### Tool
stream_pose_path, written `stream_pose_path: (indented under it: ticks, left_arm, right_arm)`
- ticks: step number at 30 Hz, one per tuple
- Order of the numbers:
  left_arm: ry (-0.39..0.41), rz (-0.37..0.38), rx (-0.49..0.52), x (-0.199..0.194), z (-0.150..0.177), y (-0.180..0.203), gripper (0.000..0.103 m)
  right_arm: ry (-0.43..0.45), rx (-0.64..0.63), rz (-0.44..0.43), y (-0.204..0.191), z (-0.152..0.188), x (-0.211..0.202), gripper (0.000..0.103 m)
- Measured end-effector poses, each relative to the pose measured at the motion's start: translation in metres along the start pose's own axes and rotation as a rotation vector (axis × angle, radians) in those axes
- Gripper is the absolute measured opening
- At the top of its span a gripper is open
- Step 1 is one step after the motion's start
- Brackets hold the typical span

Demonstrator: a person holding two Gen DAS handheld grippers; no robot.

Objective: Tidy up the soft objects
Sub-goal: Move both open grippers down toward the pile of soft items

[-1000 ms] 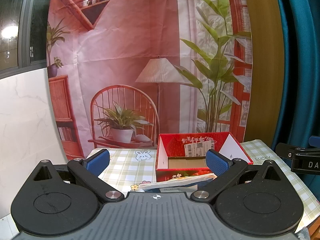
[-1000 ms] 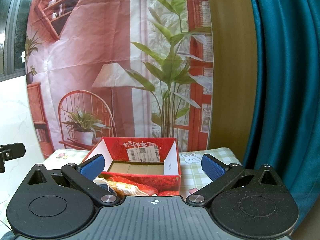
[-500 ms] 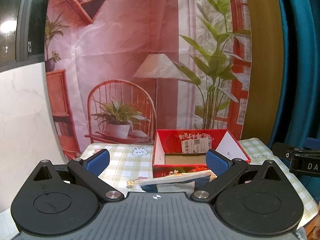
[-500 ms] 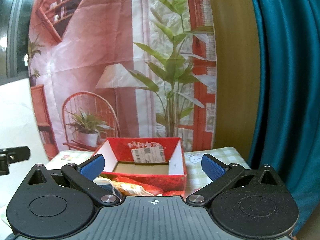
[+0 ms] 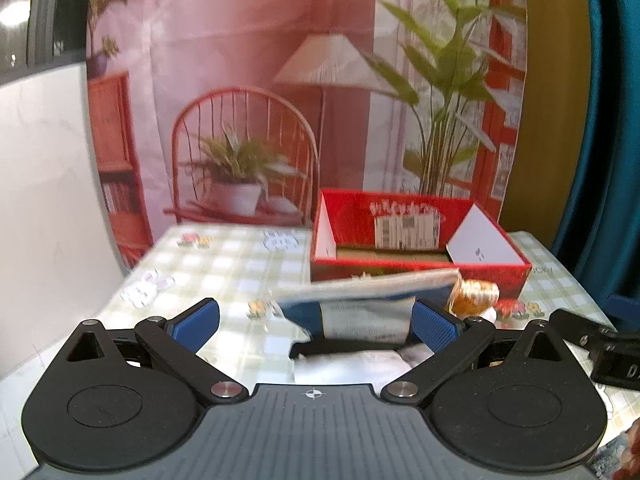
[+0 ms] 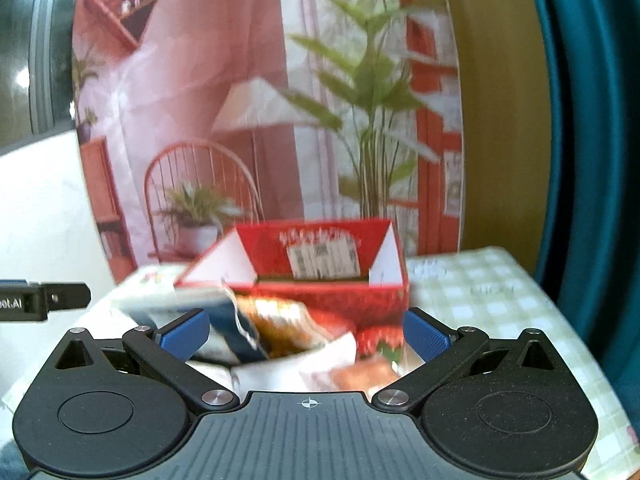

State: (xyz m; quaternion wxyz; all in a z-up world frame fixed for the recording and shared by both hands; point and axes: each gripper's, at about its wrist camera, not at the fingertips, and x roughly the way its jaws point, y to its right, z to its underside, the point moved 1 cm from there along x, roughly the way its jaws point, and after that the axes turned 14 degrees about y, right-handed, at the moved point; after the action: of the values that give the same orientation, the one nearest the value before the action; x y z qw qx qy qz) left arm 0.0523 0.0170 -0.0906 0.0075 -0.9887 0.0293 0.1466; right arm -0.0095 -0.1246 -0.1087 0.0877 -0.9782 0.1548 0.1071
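A red cardboard box (image 5: pixel 420 276) stands open-topped on the green checked tablecloth (image 5: pixel 224 264). In front of it lie soft packets: a blue and white pouch (image 5: pixel 360 304) and an orange snack bag (image 5: pixel 476 294). My left gripper (image 5: pixel 316 322) is open, and the pouch sits just ahead of its right pad. In the right wrist view the box (image 6: pixel 320 296) is behind the same pile: blue and white pouch (image 6: pixel 224 320), orange bag (image 6: pixel 280 324), white packet (image 6: pixel 304 368). My right gripper (image 6: pixel 306 334) hangs open over the pile, holding nothing.
A printed backdrop (image 5: pixel 280 80) of a chair, lamp and plant hangs behind the table. A teal curtain (image 6: pixel 592 160) is at the right, a white wall (image 5: pixel 40 200) at the left. The other gripper's tip (image 5: pixel 592 340) shows at the right edge of the left wrist view.
Both grippers have tipped down and come closer to the table, so the packets in front of the box now fill the space between the fingers. Both stayed open.
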Motion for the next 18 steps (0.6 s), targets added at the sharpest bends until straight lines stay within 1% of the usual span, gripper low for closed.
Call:
stream_pose_path:
  ticks: [3,6,10,12,16,18]
  left_arm:
    - [-0.020,0.018,-0.048,0.009,0.013,-0.004,0.103]
    - [-0.026,0.025,-0.091,0.016,0.025,-0.007,0.103]
    - [-0.030,0.050,-0.126,0.024,0.035,-0.007,0.103]
    - [-0.021,0.056,-0.116,0.025,0.039,-0.004,0.103]
    - [-0.011,0.069,-0.068,0.028,0.044,0.002,0.103]
    - [-0.022,0.071,-0.054,0.030,0.046,0.004,0.103]
  right_arm:
    - [-0.040,-0.006,-0.009,0.001,0.017,0.008,0.103]
    - [-0.086,-0.048,-0.008,0.001,0.032,0.017,0.103]
    - [-0.108,-0.066,0.001,-0.001,0.048,0.022,0.103]
    - [-0.115,-0.078,-0.002,-0.004,0.053,0.024,0.103]
    - [-0.147,-0.039,-0.082,-0.002,0.059,0.031,0.103]
    - [-0.156,-0.031,-0.085,-0.001,0.062,0.033,0.103]
